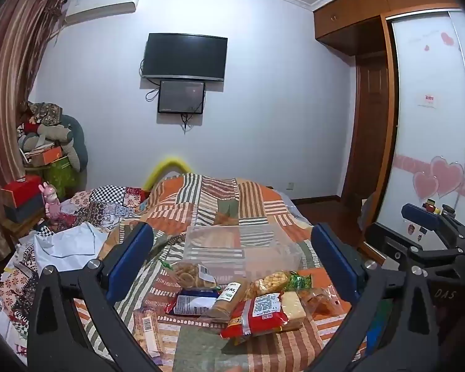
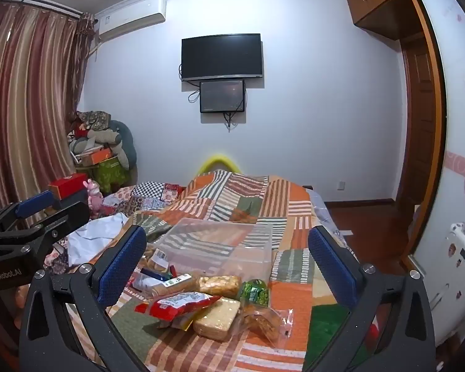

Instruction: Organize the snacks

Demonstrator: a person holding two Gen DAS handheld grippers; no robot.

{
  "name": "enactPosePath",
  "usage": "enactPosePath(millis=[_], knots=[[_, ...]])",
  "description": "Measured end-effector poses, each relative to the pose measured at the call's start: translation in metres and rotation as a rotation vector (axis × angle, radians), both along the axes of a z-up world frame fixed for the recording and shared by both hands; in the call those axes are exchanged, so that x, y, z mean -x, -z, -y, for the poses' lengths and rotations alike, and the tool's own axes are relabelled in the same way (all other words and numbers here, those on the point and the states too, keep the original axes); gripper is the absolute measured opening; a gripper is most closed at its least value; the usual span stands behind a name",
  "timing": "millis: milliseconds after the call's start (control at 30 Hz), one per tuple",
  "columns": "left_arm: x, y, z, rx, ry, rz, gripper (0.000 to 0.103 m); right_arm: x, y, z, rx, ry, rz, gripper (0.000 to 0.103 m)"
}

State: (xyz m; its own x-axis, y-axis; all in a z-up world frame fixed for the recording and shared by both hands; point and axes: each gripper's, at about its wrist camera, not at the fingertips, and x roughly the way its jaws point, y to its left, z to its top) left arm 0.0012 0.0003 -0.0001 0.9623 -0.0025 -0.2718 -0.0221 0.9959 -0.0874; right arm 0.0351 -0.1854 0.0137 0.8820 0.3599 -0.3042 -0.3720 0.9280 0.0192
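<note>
A pile of packaged snacks lies on the patchwork bedspread: a red packet (image 1: 257,313) (image 2: 179,305), a pale wafer block (image 1: 293,307) (image 2: 217,317), a tall biscuit sleeve (image 1: 226,299), a green packet (image 2: 255,291) and a bag of round crackers (image 1: 189,274). Just behind them stands an empty clear plastic box (image 1: 241,245) (image 2: 220,245). My left gripper (image 1: 232,254) is open above the pile, holding nothing. My right gripper (image 2: 228,257) is open too, over the pile and box, holding nothing.
The bed (image 1: 214,204) fills the middle. Crumpled white paper (image 1: 65,245) and cloth lie on its left side. Boxes and stuffed toys (image 1: 46,142) are stacked by the curtain. A wardrobe (image 1: 431,117) and wood floor are to the right.
</note>
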Motion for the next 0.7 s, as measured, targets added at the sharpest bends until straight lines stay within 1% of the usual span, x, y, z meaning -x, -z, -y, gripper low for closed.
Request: enactPosePath(millis=[267, 300, 533, 567, 700], knots=[[-0.0004, 0.0028, 0.0036, -0.006, -0.013, 0.019, 0.103, 0.0006, -0.0019, 0.0004, -0.006, 0.001, 0.001, 0.103], [0.0028, 0.0014, 0.0055, -0.019, -0.009, 0.027, 0.103, 0.0013, -0.0018, 0.0003, -0.007, 0.003, 0.004, 0.103], [0.0035, 0.0017, 0.0089, -0.019, -0.009, 0.026, 0.103, 0.0026, -0.002, 0.0012, -0.009, 0.003, 0.0, 0.103], [0.0017, 0.0008, 0.0026, -0.017, -0.004, 0.024, 0.103, 0.0013, -0.0045, 0.0024, -0.01, 0.001, 0.0, 0.103], [0.0014, 0.0013, 0.0026, -0.015, -0.003, 0.025, 0.103, 0.0026, -0.0041, 0.0031, -0.019, 0.004, 0.004, 0.103]])
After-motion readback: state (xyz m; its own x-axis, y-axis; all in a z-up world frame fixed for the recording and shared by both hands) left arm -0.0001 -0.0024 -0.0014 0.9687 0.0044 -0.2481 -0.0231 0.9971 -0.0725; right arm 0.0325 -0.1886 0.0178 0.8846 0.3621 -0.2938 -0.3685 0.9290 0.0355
